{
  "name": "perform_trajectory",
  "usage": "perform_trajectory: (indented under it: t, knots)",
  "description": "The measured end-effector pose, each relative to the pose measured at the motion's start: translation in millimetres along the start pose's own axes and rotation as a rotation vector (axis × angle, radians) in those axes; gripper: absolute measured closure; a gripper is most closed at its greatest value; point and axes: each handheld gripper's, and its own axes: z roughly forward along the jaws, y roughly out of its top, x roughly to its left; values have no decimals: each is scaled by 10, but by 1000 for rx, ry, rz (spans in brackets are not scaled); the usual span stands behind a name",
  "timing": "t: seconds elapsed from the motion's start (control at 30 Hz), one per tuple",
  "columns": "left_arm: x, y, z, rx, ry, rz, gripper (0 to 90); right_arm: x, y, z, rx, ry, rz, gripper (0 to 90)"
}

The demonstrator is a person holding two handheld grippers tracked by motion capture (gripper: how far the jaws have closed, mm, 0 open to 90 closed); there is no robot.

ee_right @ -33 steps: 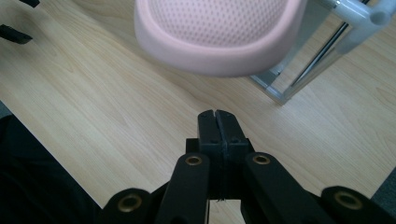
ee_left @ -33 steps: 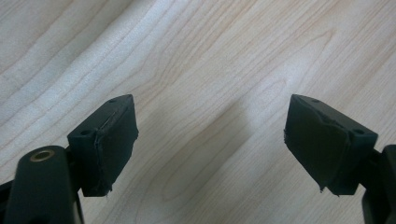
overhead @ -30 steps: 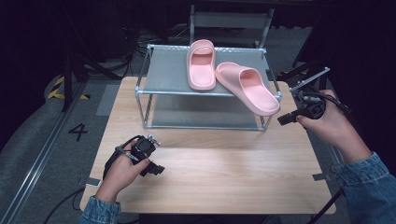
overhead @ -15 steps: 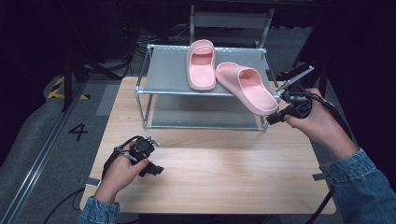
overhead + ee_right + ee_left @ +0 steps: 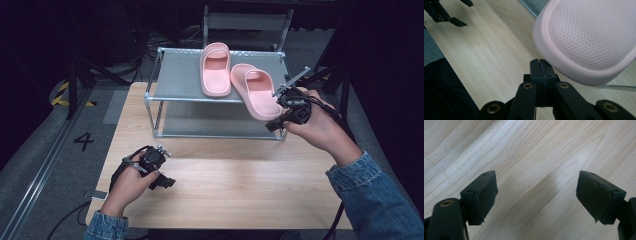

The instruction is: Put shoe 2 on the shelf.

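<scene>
Slippers in pink sit on the grey rack's (image 5: 180, 82) top shelf as I hold my right tool (image 5: 278, 111), jaws pressed together on nothing, just under the overhanging heel of the nearer slipper (image 5: 255, 90); the other slipper (image 5: 216, 69) lies just beyond it. My left tool (image 5: 161, 172) rests low over the wooden table (image 5: 240, 180), its jaws spread wide and empty, well apart from the rack.
</scene>
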Motion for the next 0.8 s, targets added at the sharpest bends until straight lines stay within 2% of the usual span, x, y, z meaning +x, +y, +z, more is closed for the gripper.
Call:
perform_trajectory:
  t: [0.33, 0.4, 0.67, 0.8]
  knots:
    - [11, -22, -20, -2, 2, 1, 178, 9, 240, 129, -2, 18, -5, 900]
    - [13, -35, -25, -6, 4, -12, 178, -14, 279, 143, -4, 22, 0, 900]
    - [-9, -54, -51, -20, 12, -1, 178, -143, 422, 253, 4, 4, 22, 900]
    - [-20, -79, -42, -17, 8, -5, 178, -222, 489, 274, -15, 20, 47, 900]
